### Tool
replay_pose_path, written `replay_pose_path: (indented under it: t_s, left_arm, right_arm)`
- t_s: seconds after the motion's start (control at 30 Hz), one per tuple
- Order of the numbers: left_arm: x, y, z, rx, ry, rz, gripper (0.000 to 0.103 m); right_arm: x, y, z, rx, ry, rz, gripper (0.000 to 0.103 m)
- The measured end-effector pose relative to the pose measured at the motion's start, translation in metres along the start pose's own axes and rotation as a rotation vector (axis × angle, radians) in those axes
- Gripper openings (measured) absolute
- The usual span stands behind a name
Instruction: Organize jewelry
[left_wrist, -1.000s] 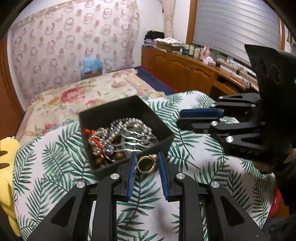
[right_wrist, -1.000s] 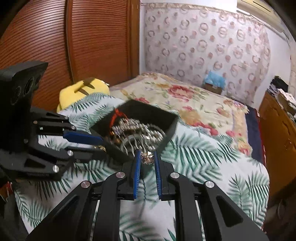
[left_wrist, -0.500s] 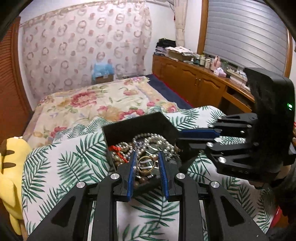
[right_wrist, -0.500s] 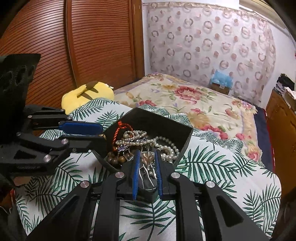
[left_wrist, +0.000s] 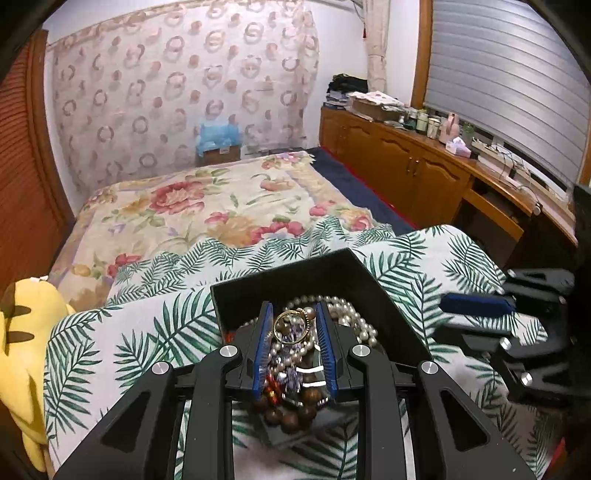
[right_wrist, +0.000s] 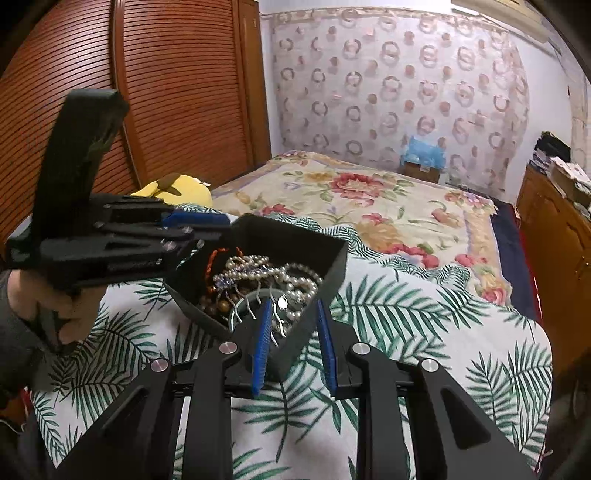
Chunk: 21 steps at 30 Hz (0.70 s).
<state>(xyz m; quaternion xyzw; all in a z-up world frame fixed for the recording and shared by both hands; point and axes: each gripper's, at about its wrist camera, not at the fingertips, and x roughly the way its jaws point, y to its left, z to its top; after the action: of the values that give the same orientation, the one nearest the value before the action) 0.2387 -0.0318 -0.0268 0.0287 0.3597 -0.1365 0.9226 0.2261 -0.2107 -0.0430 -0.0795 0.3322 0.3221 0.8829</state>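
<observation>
A black open box (left_wrist: 373, 295) full of pearl strings, wooden beads and hair combs sits on a palm-leaf cloth; it also shows in the right wrist view (right_wrist: 306, 243). My left gripper (left_wrist: 293, 325) is shut on a gold ring (left_wrist: 290, 326) and holds it over the box's contents. My right gripper (right_wrist: 291, 317) is open and empty, its fingers straddling the box's near corner. The left gripper appears at the box's left side in the right wrist view (right_wrist: 192, 225).
The palm-leaf cloth (right_wrist: 424, 332) covers the surface. A floral bed (left_wrist: 207, 206) lies behind. A yellow plush toy (left_wrist: 26, 332) sits at the left. Wooden cabinets (left_wrist: 417, 173) run along the right wall, a slatted wardrobe (right_wrist: 177, 92) along the left.
My left gripper has carried the ring forward over the box. My right gripper has opened, the small flower-shaped piece it held is gone from its fingers, and it has drawn back to the box's corner.
</observation>
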Motion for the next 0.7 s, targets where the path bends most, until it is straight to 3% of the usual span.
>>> replay_pose_path:
  t_s: [0.13, 0.2, 0.3, 0.4, 0.43, 0.53, 0.63, 0.7]
  left_arm:
    - [0.000, 0.002, -0.001, -0.022, 0.002, 0.012, 0.033]
    - [-0.004, 0.002, -0.002, -0.026, -0.002, 0.023, 0.044]
    - [-0.011, 0.003, -0.004, -0.030, -0.011, 0.038, 0.052]
    - [-0.023, 0.002, -0.010, -0.039, -0.028, 0.063, 0.075]
    - [-0.026, 0.002, -0.011, -0.041, -0.031, 0.072, 0.078]
    - [-0.035, 0.004, -0.018, -0.056, -0.028, 0.110, 0.089]
    - [-0.042, 0.006, -0.024, -0.070, -0.029, 0.140, 0.095]
    - [-0.049, 0.007, -0.030, -0.081, -0.031, 0.156, 0.095]
  right_arm:
    - [-0.006, -0.004, -0.006, 0.021, -0.004, -0.009, 0.027]
    - [-0.009, -0.006, -0.007, 0.031, -0.010, -0.017, 0.027]
    - [-0.014, -0.005, -0.011, 0.042, -0.019, -0.029, 0.027]
    - [-0.020, -0.001, -0.013, 0.046, -0.030, -0.043, 0.027]
    - [-0.023, 0.001, -0.015, 0.048, -0.034, -0.049, 0.027]
    - [-0.030, 0.005, -0.016, 0.056, -0.051, -0.065, 0.041]
    - [-0.037, 0.011, -0.016, 0.069, -0.063, -0.076, 0.042]
    - [-0.043, 0.015, -0.017, 0.081, -0.082, -0.085, 0.047]
